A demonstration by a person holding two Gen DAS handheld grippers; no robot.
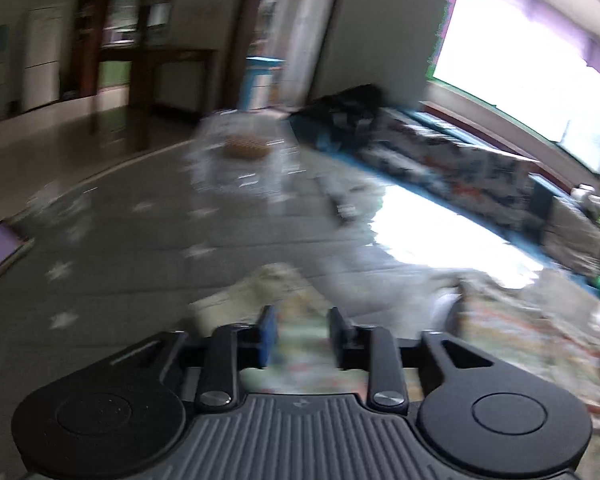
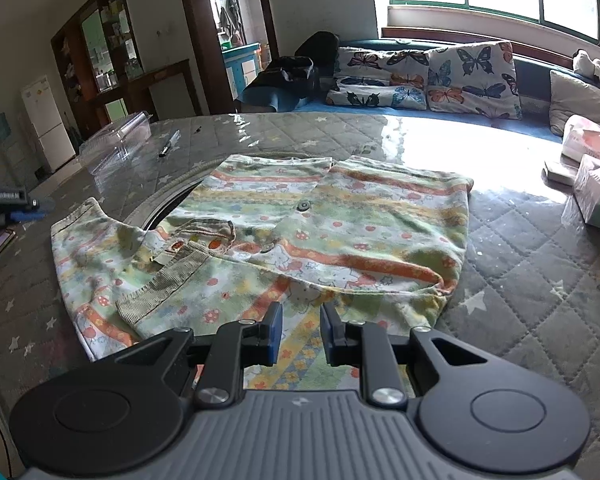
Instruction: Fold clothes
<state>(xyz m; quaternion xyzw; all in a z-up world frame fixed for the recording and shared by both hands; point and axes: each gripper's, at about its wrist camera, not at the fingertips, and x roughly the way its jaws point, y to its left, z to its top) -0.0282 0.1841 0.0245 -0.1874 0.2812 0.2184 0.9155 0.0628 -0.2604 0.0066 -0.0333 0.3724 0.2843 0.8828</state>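
The right gripper (image 2: pixel 301 334) hangs just over the near edge of the printed shirt (image 2: pixel 340 216), jaws parted and grasping nothing. The left gripper (image 1: pixel 302 336) – its view badly blurred – also stands parted above the patterned cloth (image 1: pixel 512 328). The shirt lies spread, partly folded, on the grey quilted table (image 2: pixel 540 280). Farther off – a clear plastic box (image 2: pixel 116 146), a pen (image 2: pixel 168 144), butterfly cushions (image 2: pixel 472 76).

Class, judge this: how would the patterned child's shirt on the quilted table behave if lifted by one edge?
The patterned shirt is probably floppy: it lies creased, with folded flaps. Likely light, being thin cloth. It may slide easily, since the table cover looks glossy.
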